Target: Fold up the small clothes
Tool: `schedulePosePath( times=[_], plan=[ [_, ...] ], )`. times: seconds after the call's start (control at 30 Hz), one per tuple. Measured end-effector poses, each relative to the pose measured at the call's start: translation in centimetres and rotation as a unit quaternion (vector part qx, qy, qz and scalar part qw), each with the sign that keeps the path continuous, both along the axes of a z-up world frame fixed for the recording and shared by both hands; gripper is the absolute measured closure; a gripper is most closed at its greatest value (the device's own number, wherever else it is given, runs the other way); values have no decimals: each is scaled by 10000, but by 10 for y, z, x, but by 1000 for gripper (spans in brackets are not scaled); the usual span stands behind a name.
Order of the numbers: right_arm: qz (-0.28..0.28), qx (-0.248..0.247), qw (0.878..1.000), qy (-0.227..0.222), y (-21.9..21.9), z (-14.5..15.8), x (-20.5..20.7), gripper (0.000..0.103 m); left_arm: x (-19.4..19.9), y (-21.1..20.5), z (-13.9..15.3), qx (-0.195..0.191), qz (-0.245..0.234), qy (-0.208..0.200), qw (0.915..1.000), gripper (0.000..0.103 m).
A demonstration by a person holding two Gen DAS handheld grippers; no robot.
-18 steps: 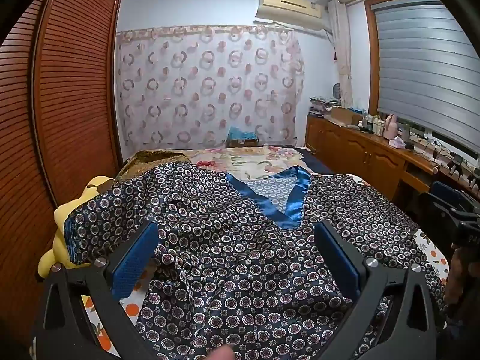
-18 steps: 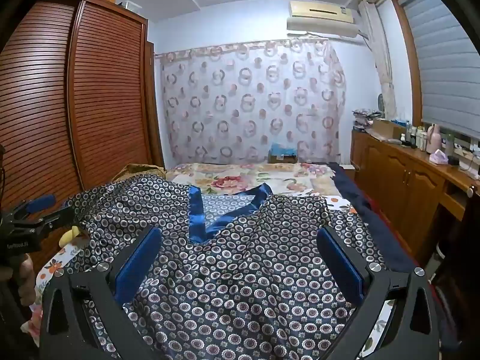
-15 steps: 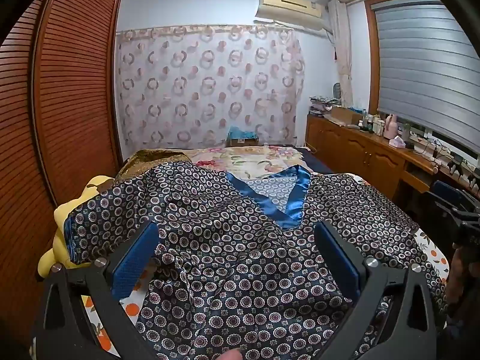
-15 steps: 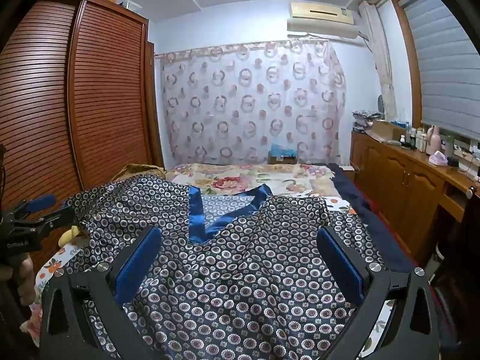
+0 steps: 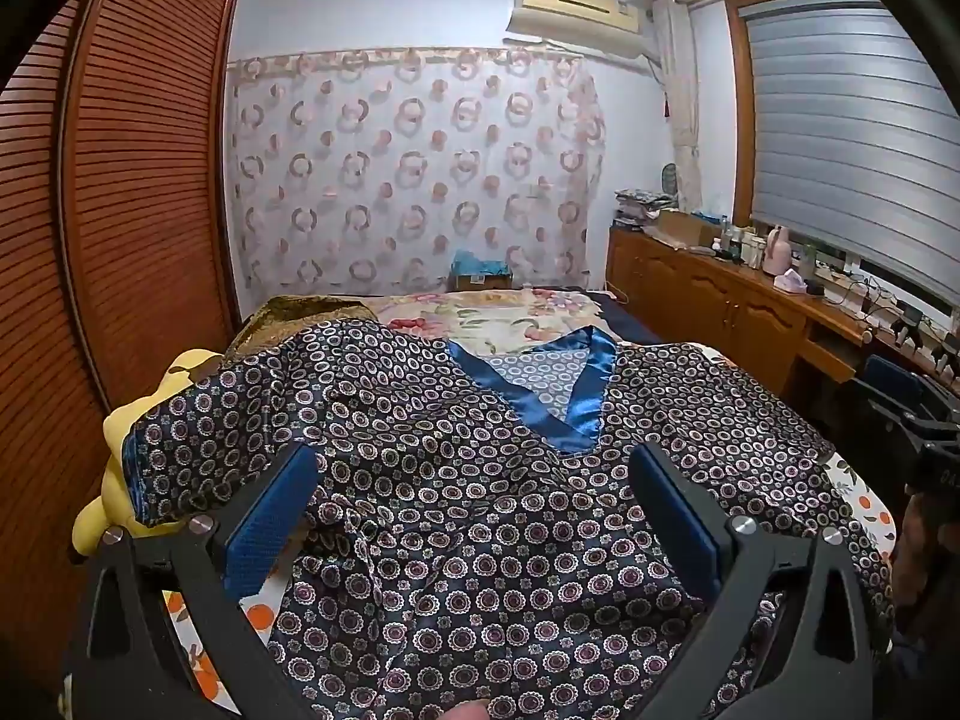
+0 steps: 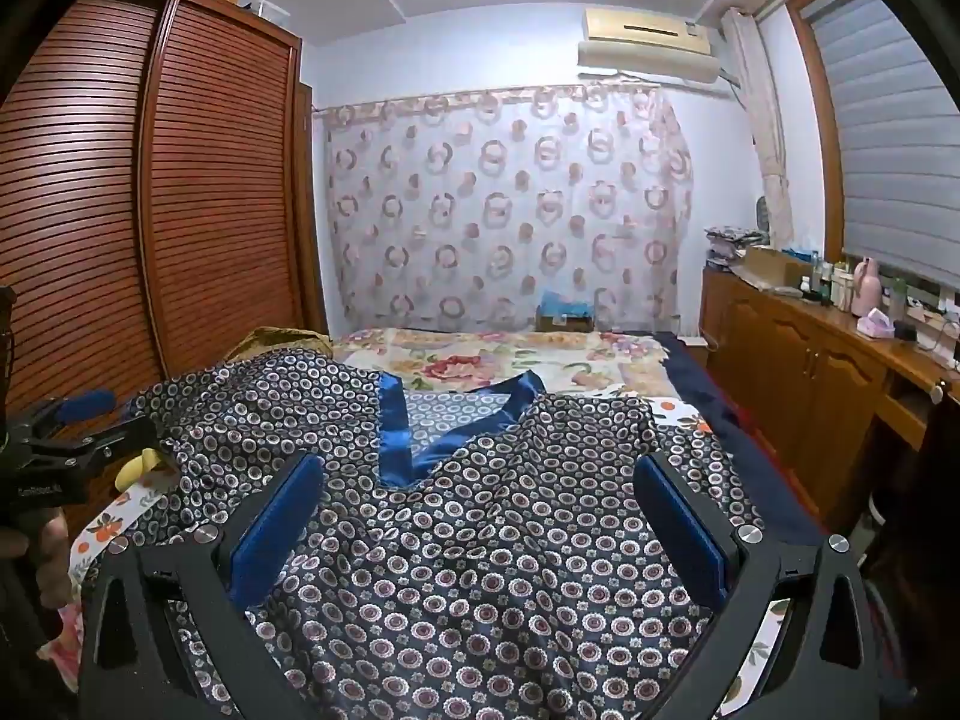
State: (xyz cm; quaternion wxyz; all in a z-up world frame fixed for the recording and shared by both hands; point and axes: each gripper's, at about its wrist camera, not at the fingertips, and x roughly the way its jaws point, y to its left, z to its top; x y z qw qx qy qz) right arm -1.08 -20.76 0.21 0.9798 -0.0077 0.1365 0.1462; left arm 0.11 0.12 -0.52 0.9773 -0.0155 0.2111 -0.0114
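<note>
A dark navy satin top (image 5: 480, 480) with a circle print and a shiny blue V-neck trim (image 5: 540, 402) lies spread face up on the bed, somewhat wrinkled. It also shows in the right wrist view (image 6: 492, 540), with its V-neck trim (image 6: 414, 438). My left gripper (image 5: 474, 516) is open, hovering above the top's lower left part. My right gripper (image 6: 480, 522) is open above the lower right part. Neither holds cloth. The left gripper also shows at the left edge of the right wrist view (image 6: 78, 426).
The bed carries a floral quilt (image 6: 498, 360) beyond the top. A yellow plush toy (image 5: 126, 462) lies at the bed's left edge. A slatted wooden wardrobe (image 5: 120, 180) stands to the left. A wooden sideboard (image 6: 828, 372) with bottles runs along the right.
</note>
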Motion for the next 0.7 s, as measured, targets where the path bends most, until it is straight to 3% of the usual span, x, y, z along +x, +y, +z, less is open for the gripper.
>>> schedulePosePath(
  times=[0.7],
  plan=[
    [4, -5, 10000, 9, 3, -1, -2, 0, 2, -3, -1, 10, -39, 45, 10000, 0]
  ],
)
